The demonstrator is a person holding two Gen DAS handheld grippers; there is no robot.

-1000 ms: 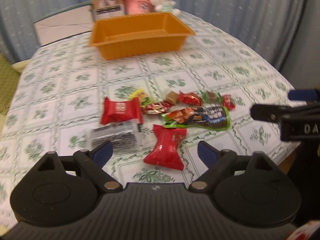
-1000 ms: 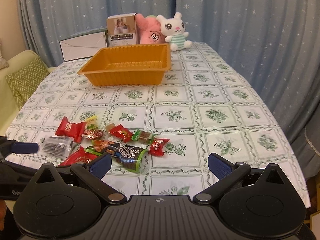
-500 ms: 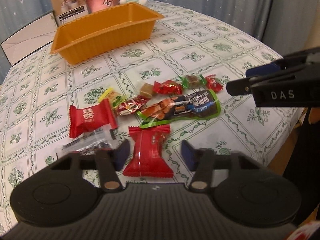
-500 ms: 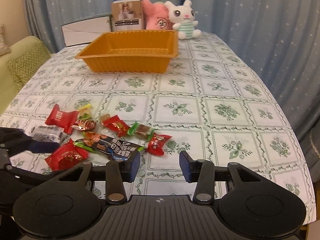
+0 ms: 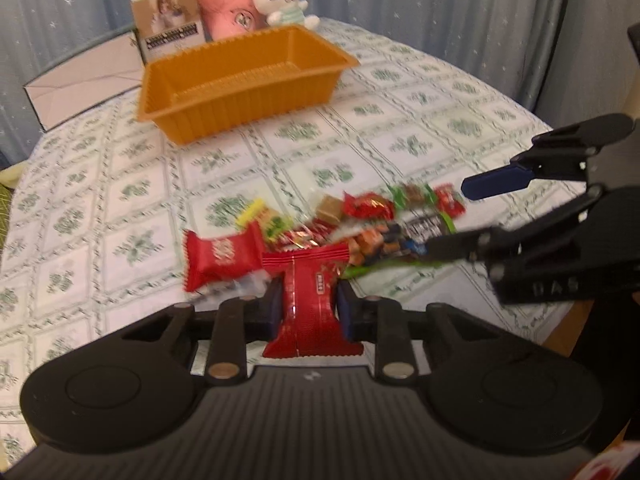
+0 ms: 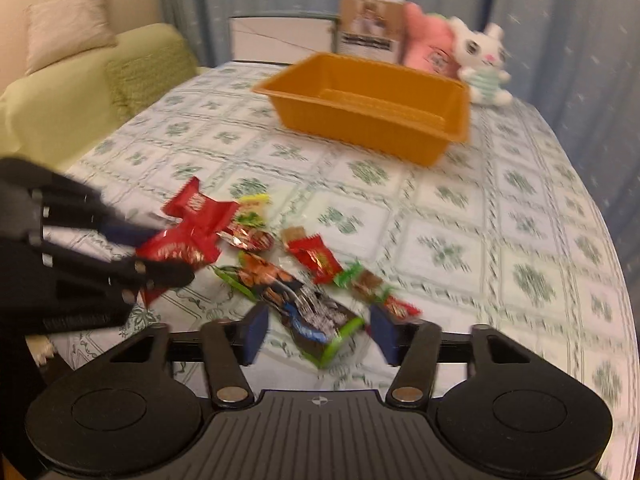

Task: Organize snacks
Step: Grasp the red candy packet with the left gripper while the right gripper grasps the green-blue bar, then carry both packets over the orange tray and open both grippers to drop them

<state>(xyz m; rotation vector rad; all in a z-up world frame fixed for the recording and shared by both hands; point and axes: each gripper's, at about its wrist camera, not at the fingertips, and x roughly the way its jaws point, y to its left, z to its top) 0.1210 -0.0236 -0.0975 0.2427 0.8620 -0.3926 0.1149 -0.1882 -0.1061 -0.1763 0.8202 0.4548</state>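
Desk [image 5: 400, 92], oval, under a white cloth with green tile print; curtains behind. Far left off the desk, in the right wrist view: green sofa [image 6: 72, 96] with a pillow. Far end of the desk, left to right: white card [image 5: 80, 76], brown box [image 5: 170, 24], pink plush [image 5: 228, 8], white bunny [image 5: 280, 0]. In front of these, orange tray [image 5: 240, 80], nothing seen inside it. Near edge, a loose cluster of snacks, left to right in the left wrist view: red pack [image 5: 222, 254] with white print, lying partly over a clear packet; yellow-green sweet [image 5: 264, 216]; long red pack [image 5: 310, 304]; brown candy [image 5: 330, 208]; red candy [image 5: 368, 206]; green-edged pouch [image 5: 400, 240], dark with orange print; green-wrapped candy [image 5: 412, 194]; small red candy [image 5: 450, 202] at the right end. Left claw [image 5: 306, 308]: closing, blue pads pressed on both sides of the long red pack, which is pinched at its waist, its top end reaching the cluster and its bottom end towards the camera. Right claw [image 6: 318, 334]: about half open and opening, a pad on either side of the near end of the green-edged pouch, neither pad pressing it; the pouch lies flat on the cloth. Views blurred.
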